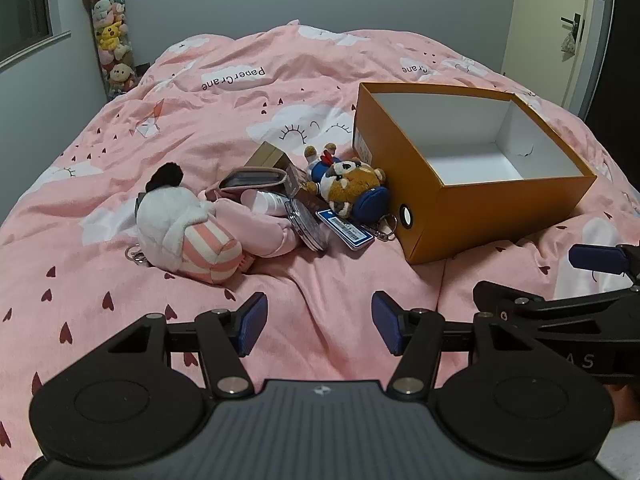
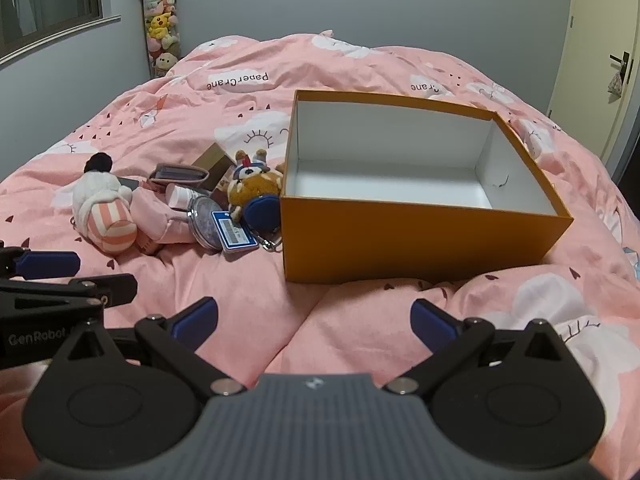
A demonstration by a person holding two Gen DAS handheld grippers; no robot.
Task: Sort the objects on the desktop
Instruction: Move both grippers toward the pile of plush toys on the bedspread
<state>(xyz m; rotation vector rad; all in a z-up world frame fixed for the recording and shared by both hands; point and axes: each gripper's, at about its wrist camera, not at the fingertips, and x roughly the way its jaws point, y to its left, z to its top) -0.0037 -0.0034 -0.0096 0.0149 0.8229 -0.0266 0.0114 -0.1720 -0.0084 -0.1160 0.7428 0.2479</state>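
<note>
Plush raccoon (image 1: pixel 352 184) looks light and squashy (grip its round head); both grippers (image 1: pixel 319 324) (image 2: pixel 315 322) gape wide, empty.

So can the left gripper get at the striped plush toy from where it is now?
Probably yes. The left gripper is open and holds nothing, and only bare pink duvet lies between it and the striped plush toy, which sits at the near left edge of the pile with nothing on top.

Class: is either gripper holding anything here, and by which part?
Nothing is held. The left gripper and right gripper are both open over the duvet.
</note>
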